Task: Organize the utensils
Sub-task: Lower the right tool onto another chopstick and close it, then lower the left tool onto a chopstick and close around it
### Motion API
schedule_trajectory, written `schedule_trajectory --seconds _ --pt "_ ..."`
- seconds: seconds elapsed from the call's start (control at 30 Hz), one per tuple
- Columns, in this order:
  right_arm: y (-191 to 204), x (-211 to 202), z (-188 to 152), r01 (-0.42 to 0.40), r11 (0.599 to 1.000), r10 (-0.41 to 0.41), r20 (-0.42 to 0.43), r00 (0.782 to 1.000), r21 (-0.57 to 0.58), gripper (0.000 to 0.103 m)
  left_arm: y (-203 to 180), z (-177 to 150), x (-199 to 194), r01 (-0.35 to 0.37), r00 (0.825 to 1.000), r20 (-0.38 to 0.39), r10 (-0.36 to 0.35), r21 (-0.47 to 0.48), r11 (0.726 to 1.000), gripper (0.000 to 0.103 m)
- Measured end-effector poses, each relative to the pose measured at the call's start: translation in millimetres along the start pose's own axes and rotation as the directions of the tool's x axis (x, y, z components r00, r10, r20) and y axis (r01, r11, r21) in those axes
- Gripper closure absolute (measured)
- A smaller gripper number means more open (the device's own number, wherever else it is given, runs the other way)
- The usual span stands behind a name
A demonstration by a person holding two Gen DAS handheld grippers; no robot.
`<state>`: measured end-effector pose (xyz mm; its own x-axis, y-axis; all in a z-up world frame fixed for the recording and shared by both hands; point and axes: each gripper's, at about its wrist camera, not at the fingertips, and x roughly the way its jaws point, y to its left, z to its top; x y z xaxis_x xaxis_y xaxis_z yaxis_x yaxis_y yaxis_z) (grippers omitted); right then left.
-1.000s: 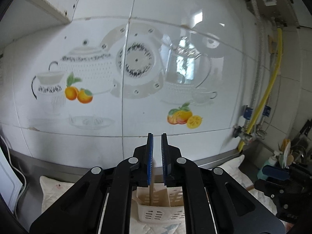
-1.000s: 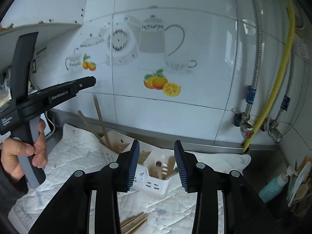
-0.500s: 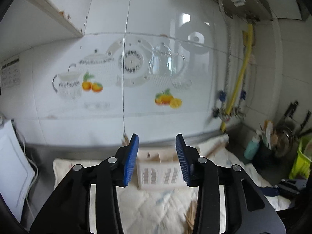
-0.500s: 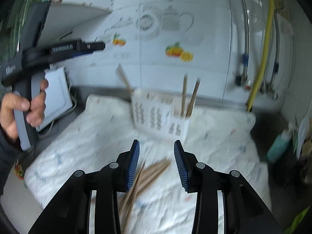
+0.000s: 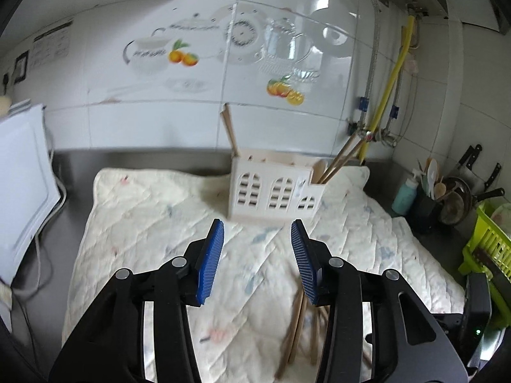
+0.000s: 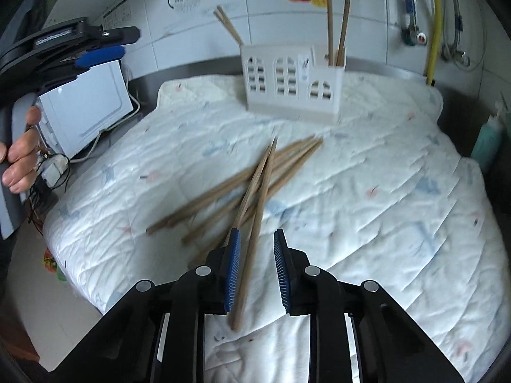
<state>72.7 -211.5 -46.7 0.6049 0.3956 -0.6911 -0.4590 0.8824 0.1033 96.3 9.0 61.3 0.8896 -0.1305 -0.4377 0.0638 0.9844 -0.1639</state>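
- While the right gripper (image 6: pixel 254 266) hangs low over the pile of chopsticks (image 6: pixel 242 178), its jaws are closing, and one chopstick (image 6: pixel 252 249) lies in the gap between the blue pads, but they do not press on it.
- The pile sits on the white quilted cloth (image 6: pixel 367 191), in the middle, nearer than the holder.
- The white utensil holder (image 6: pixel 292 83) stands at the far end of the cloth, close to the tiled wall (image 6: pixel 361 16).
- Two chopsticks (image 6: pixel 335 28) stand up in its right part, and more lean out of its left part.
- The left gripper (image 5: pixel 257 260) is up over the cloth with its jaws opening, and nothing is between them.
- A person's hand (image 6: pixel 20 156) holds it at the far left of the right view.
- A green bottle (image 5: pixel 404 196) and a green rack (image 5: pixel 488 236) are on the right.
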Motion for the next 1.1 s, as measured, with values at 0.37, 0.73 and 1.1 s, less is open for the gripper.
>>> schedule_trajectory --seconds 0.37,0.73,1.1 --pt "3.2 29.6 -11.9 0.011 1.0 -0.01 -0.031 0.999 0.024 0.089 8.8 -51.4 -15.5 -0.027 0.997 -0.068 0.024 -0.036 0.999 0.057" --pt "-4.9 30.7 -12.7 -0.002 0.998 0.002 -0.009 1.0 0.061 0.096 -17.3 -87.6 -18.1 -0.002 0.991 -0.133 0.001 -0.003 1.0 0.058" --pt "-29.6 0.9 -10.8 0.002 0.995 -0.008 0.061 0.998 0.098 0.097 -69.0 -134.4 -4.2 0.099 0.965 -0.237 -0.112 -0.063 0.993 0.06"
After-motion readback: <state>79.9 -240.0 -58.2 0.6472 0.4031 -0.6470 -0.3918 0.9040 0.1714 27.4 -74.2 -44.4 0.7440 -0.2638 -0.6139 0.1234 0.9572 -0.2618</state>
